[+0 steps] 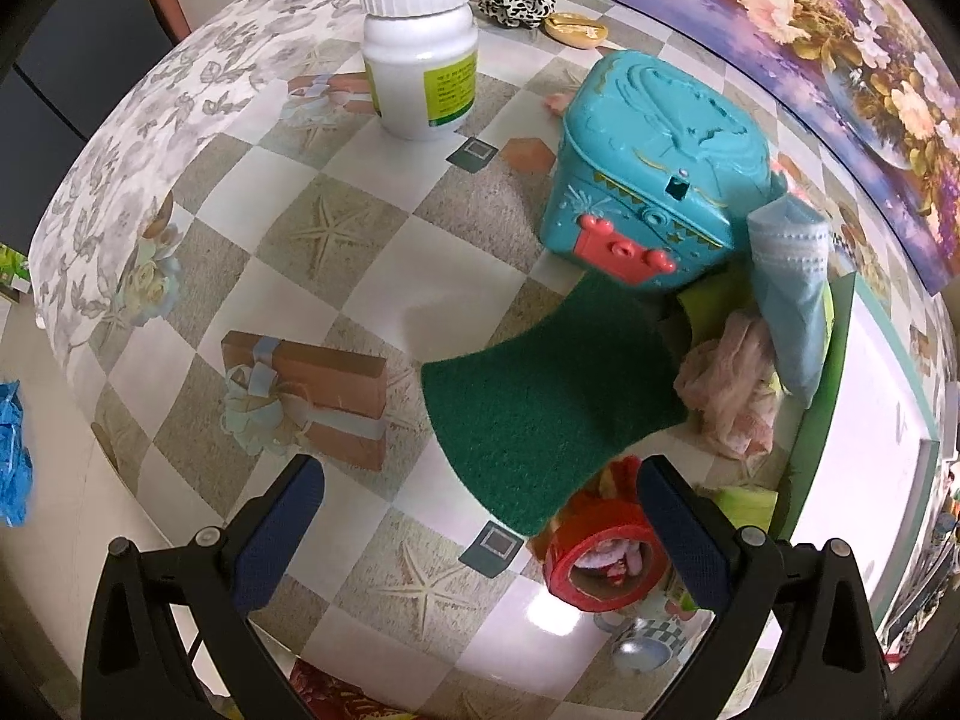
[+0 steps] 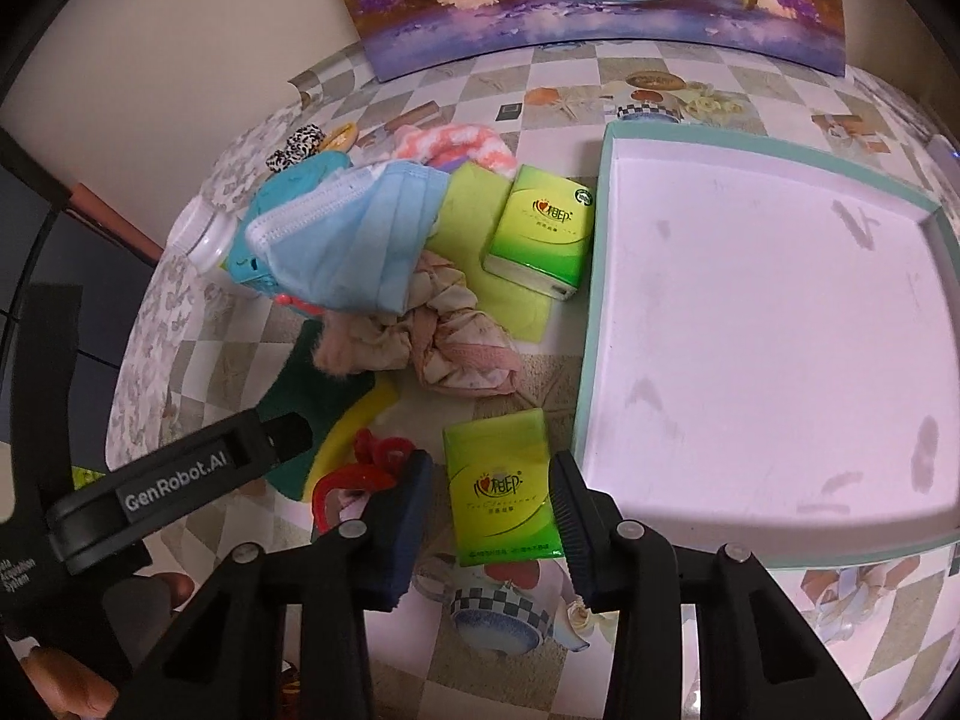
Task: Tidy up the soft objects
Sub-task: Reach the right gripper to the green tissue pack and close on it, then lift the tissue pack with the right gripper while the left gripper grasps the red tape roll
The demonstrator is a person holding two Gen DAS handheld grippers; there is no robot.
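Note:
In the right wrist view my right gripper (image 2: 489, 480) stands open around a green tissue pack (image 2: 501, 492) that lies on the table. The right pad is at the pack's edge and a narrow gap shows at the left pad. A second tissue pack (image 2: 540, 228) lies further back on a lime cloth (image 2: 516, 312). A blue face mask (image 2: 354, 234) drapes over a teal toy chest (image 1: 648, 162), with a crumpled pink cloth (image 2: 444, 330) below it. My left gripper (image 1: 480, 516) points straight down, open, just short of a dark green scouring sponge (image 1: 540, 414). Nothing is held.
A white tray with a teal rim (image 2: 591, 324) fills the right side. A red tape roll (image 1: 606, 564) lies by the left gripper's right finger. A white bottle (image 1: 420, 54), a leopard scrunchie (image 1: 519, 0) and a flower painting (image 2: 600, 0) are at the back.

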